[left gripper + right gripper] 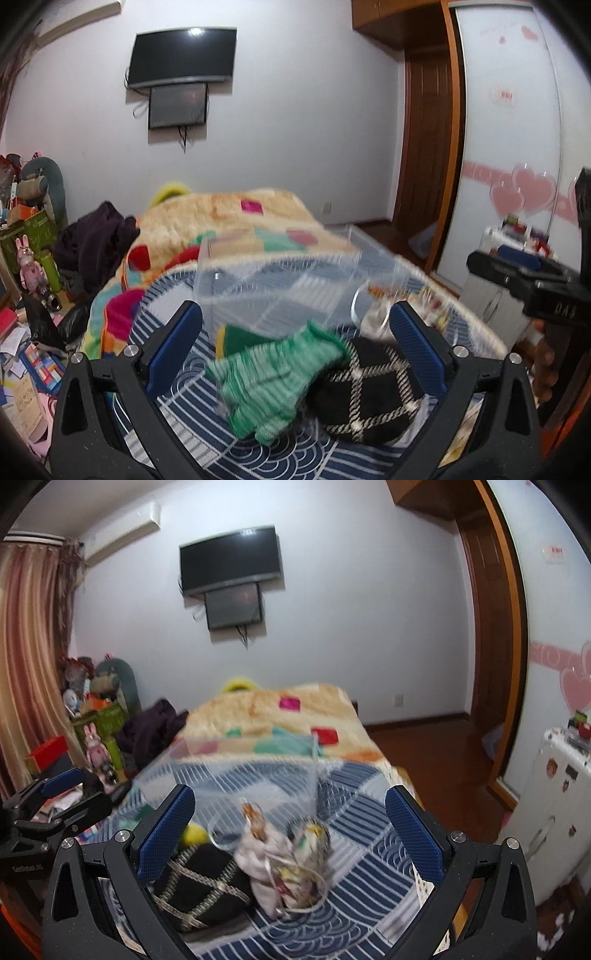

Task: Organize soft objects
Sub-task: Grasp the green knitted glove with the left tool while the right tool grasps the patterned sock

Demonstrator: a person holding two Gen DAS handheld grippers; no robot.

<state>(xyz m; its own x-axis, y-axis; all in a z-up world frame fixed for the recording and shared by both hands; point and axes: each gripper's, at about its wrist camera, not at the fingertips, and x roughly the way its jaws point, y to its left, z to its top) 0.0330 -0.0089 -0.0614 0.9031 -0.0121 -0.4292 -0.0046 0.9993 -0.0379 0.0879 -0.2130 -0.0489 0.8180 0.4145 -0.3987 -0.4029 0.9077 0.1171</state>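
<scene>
Looking along my left gripper [295, 347], I see its blue-padded jaws spread wide with nothing between them that they touch; they hang above a green striped knit piece [273, 380] lying on the blue-and-white patterned cloth [207, 417] that covers the near end of the bed. Just to the right of the green piece, touching it, lies a black folded item with a pale diamond lattice [369, 398]. Behind both stands a clear plastic box [280, 273], blurred, toward the far edge of the patterned cloth, with a green-and-yellow item [240, 338] at its near wall; I cannot tell whether that one is inside it. My right gripper [524, 273] shows at the right edge of this view, apart from the pile

From the right wrist, my right gripper [290, 834] is likewise wide open and holds nothing. Below it sits a pale bundled pouch with a clear ring-like strap [280, 867], blurred, resting against the black lattice item [195, 882] on its left. A yellow-green soft thing [194, 834] peeks out behind the black one. The clear box [229, 771] stands just beyond them. The left gripper [62, 794] appears at the left edge, off the bed's side. Farther along the bed lies a beige fleece blanket with coloured squares [295, 709]
</scene>
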